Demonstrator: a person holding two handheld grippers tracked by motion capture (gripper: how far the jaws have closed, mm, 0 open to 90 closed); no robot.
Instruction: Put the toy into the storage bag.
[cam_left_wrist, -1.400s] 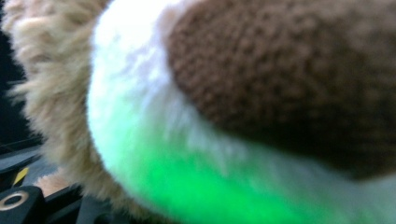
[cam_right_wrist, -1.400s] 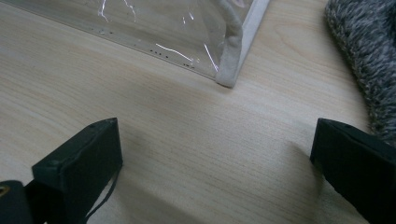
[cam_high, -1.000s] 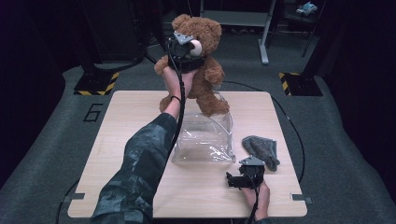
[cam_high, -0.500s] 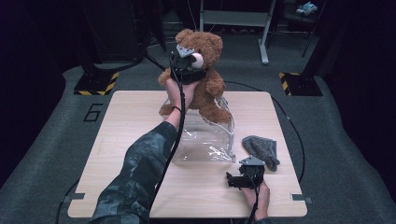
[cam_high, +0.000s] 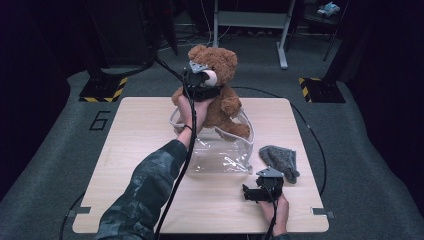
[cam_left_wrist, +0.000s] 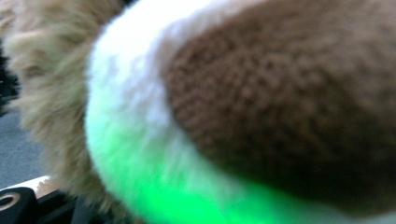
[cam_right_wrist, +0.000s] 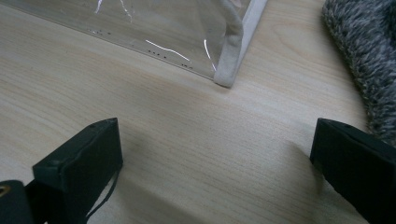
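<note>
A brown teddy bear (cam_high: 225, 102) hangs upright over the far middle of the wooden table (cam_high: 140, 130). My left gripper (cam_high: 202, 82) is shut on its face, and its white snout and brown nose (cam_left_wrist: 280, 93) press close against the left gripper view. The bear's legs sit inside the open mouth of a clear plastic bag (cam_high: 220, 155) with white trim. Near the front right edge my right gripper (cam_high: 257, 192) rests on the table, open with nothing in it. Between its jaws (cam_right_wrist: 215, 140) lies bare wood, with the bag's corner (cam_right_wrist: 229, 70) ahead.
A grey knitted cloth (cam_high: 280, 161) lies right of the bag, close to my right gripper, also at the right edge of the right gripper view (cam_right_wrist: 364, 60). Black-and-yellow floor blocks (cam_high: 102, 90) and a metal stand (cam_high: 250, 22) are beyond the table. Cables trail from both grippers.
My left gripper has come down and toward me with the bear, so its legs now sit in the bag's mouth. The right gripper has stayed put.
</note>
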